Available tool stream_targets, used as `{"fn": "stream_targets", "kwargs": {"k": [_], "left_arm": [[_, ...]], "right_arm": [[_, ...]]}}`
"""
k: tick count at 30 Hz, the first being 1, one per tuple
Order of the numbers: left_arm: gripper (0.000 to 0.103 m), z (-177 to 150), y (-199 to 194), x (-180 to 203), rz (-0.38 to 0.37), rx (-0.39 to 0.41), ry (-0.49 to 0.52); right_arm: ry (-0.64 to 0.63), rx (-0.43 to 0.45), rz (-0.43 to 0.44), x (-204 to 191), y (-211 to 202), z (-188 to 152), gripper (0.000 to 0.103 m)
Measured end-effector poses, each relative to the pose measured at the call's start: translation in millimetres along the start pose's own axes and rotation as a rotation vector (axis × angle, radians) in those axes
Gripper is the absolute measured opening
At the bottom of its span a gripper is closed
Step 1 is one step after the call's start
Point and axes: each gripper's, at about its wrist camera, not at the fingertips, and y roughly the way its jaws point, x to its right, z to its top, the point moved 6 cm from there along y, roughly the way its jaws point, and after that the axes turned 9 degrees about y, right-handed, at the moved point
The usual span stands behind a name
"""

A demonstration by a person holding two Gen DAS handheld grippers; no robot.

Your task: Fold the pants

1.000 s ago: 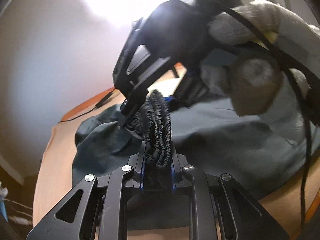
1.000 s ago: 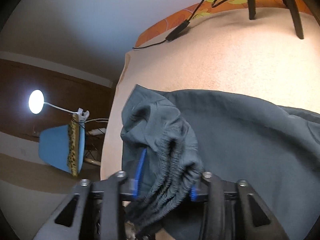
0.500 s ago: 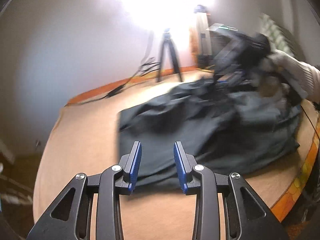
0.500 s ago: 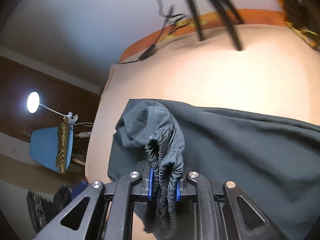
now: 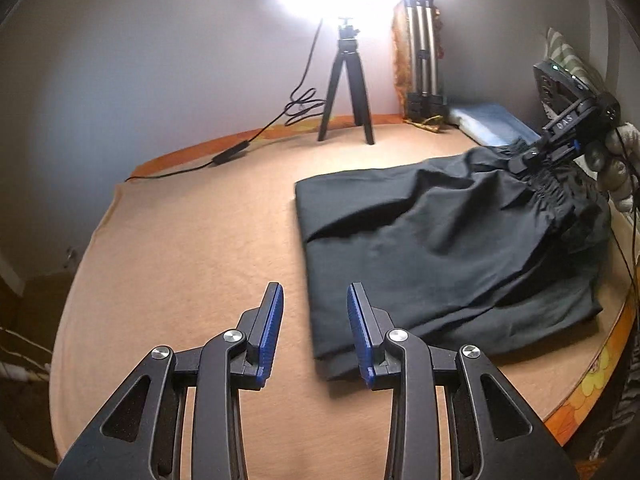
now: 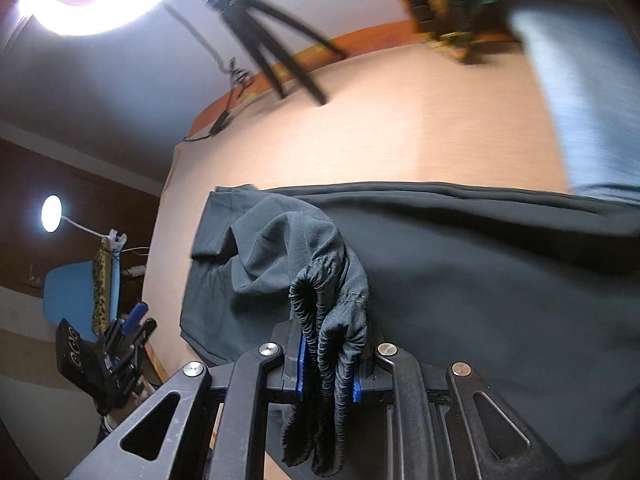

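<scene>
The dark pants [image 5: 440,248] lie across the table's [image 5: 180,248] right half, their bunched waistband [image 6: 328,340] pinched by the right gripper [image 6: 326,376] alone, so it may slip while the left gripper [image 5: 314,332] hangs spread and empty nearby.

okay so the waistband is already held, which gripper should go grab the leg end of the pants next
Left. The left gripper is open, holds nothing, and sits right by the leg end of the pants. The right gripper is shut on the waistband at the far end.
</scene>
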Motion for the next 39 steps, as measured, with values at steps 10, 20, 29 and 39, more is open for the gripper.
{"fn": "stream_targets", "kwargs": {"k": [10,20,29,39], "left_arm": [[0.032,19.3,11.2,25.4,-0.033,-0.017,0.018],[0.032,32.9,19.8,48.1,-0.059,-0.037,0.053],[0.032,37.5,27.8,74.7,-0.114,-0.054,0.085],[0.032,36.7,28.8,92.5,-0.183,-0.067,0.094]], "right_arm": [[0.031,0.037,-0.121,84.6,-71.2,-5.0,0.015],[0.061,0.054,-0.222,155.9,-115.6,-4.7,0.015],[0.126,0.099,-0.257,209.1,-145.3,-0.8,0.015],[0.128,0.137,-0.354,235.3,-158.9,14.6,0.015]]}}
